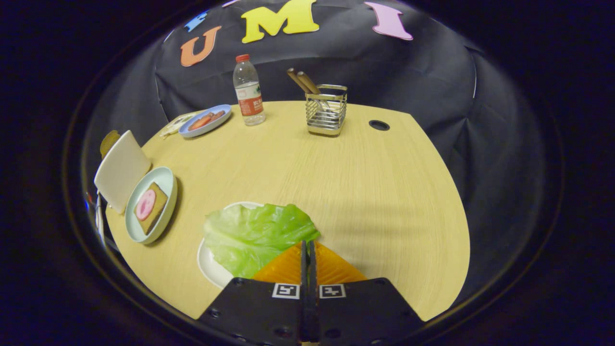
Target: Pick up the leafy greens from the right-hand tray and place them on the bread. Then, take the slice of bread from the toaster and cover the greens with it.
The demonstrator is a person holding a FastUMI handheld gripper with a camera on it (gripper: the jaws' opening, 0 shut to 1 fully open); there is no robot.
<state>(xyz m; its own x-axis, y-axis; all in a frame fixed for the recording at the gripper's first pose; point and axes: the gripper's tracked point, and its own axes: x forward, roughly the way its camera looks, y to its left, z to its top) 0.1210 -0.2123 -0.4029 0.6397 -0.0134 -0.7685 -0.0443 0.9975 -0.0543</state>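
A light green lettuce leaf (pixel 254 235) lies spread over a white plate (pixel 211 269) just ahead and to the left of my fingers. My gripper (pixel 307 243) is shut, and its tips pinch the leaf's right edge. Further left, a pale green plate (pixel 166 179) holds a brown slice of bread (pixel 154 216) with a pink round slice on top. Behind that plate stands a white toaster (pixel 120 170) with a brown slice of bread (pixel 109 142) sticking out of it.
At the back of the round wooden table (pixel 360 182) stand a blue plate with food (pixel 204 120), a water bottle (pixel 248 91) and a wire holder (pixel 326 111) with wooden-handled utensils. A cable hole (pixel 379 125) lies to the right of the holder.
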